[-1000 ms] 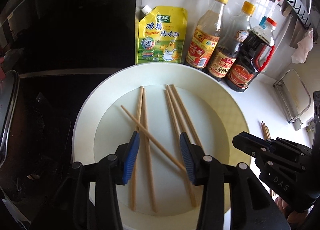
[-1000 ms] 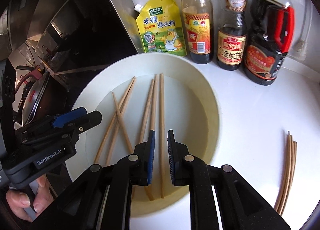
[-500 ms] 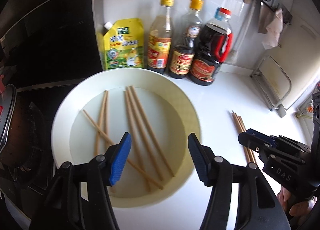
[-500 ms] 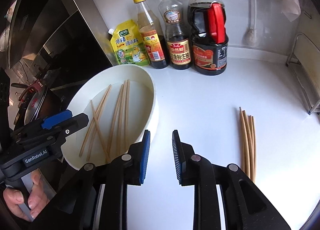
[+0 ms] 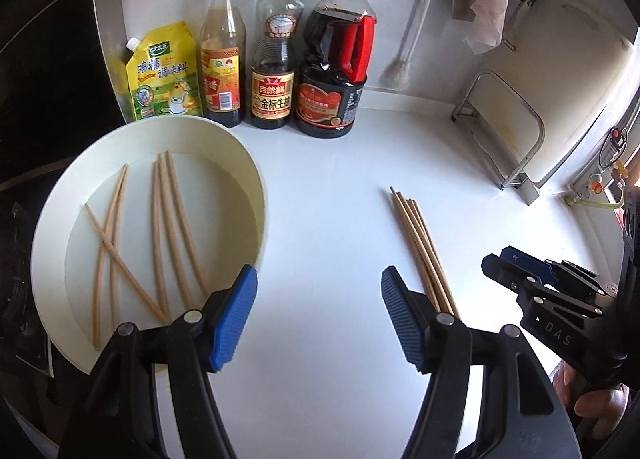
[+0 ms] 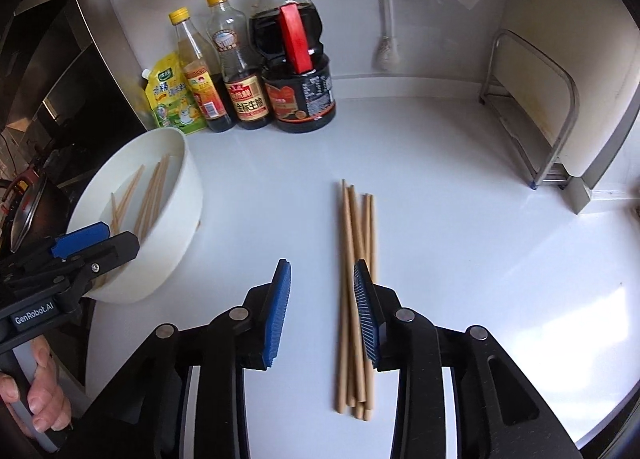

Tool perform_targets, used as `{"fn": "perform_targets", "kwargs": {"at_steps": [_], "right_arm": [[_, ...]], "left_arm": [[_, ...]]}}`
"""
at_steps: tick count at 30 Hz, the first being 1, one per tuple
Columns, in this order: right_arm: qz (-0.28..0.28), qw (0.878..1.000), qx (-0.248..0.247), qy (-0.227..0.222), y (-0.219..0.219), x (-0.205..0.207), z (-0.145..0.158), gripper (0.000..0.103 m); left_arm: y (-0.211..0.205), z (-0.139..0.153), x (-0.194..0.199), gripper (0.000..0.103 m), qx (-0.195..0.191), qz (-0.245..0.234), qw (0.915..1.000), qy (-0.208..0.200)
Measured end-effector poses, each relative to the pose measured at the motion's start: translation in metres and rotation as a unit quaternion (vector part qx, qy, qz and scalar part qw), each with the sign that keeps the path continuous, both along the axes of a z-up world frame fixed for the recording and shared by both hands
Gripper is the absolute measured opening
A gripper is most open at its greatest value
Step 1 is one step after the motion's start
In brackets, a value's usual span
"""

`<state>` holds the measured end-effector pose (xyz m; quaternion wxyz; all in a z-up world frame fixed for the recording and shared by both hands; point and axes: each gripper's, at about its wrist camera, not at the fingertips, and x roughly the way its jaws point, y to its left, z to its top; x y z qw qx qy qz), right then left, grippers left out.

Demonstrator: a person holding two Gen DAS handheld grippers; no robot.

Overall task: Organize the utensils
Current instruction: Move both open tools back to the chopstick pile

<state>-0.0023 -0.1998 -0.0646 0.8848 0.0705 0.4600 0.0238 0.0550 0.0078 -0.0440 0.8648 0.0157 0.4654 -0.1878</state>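
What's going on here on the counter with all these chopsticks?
A person is sorting chopsticks with two handheld tongs. Six chopsticks lie loose in the white bowl; a neat bundle of chopsticks lies on the white counter. The right tongs hang just above that bundle, opening, gripping nothing. The left tongs are also opening and empty, between bowl and bundle.
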Motion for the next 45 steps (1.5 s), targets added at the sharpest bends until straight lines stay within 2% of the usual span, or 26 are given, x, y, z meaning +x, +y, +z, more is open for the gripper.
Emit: {"fn": "perform_targets", "kwargs": {"at_steps": [8, 19, 32, 45], "right_arm": [[-0.002, 0.999, -0.009, 0.034, -0.032, 0.0, -0.041, 0.032], [0.016, 0.999, -0.013, 0.05, -0.036, 0.009, -0.078, 0.032], [0.032, 0.998, -0.013, 0.05, -0.038, 0.012, -0.091, 0.032], [0.044, 0.998, -0.02, 0.047, -0.034, 0.014, -0.094, 0.033]], "left_arm": [[-0.033, -0.026, -0.007, 0.068, 0.014, -0.002, 0.9997, 0.022], [-0.051, -0.051, -0.004, 0.068, 0.024, 0.014, 0.9989, 0.037], [-0.058, -0.074, -0.008, 0.068, 0.034, 0.026, 0.9977, 0.052], [-0.065, -0.082, -0.003, 0.068, 0.036, 0.03, 0.9973, 0.057]]}}
